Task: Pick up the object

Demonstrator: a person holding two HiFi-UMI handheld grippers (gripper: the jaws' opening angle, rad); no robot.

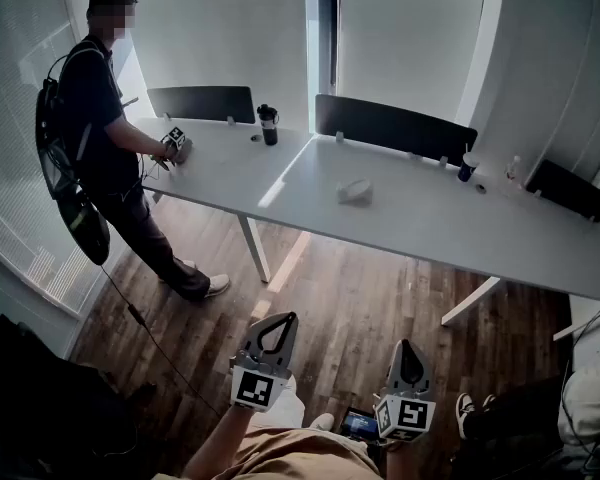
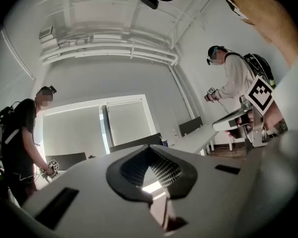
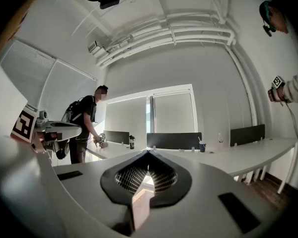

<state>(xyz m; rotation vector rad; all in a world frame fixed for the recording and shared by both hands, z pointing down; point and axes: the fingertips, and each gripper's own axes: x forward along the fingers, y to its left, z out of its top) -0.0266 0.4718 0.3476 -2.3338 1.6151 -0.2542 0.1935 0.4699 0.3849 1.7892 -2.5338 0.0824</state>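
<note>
Wooden floor (image 1: 360, 298) underfoot, and low at six o'clock sit both tools: left gripper (image 1: 283, 320) and right gripper (image 1: 408, 346), each pinched closed on nothing and pointing level. This looks like the approach stage, with nothing picked up yet. Dead ahead at twelve o'clock, the pale crumpled object (image 1: 355, 190) lies alone on the white table (image 1: 430, 228), well apart from both grippers. The next move calls for stepping in and parting one pair of jaws before closing around it. Farther out stand a capped black bottle (image 1: 269, 125) at eleven o'clock and a dark cup (image 1: 466, 168) at one o'clock. The contents of neither can be seen.
</note>
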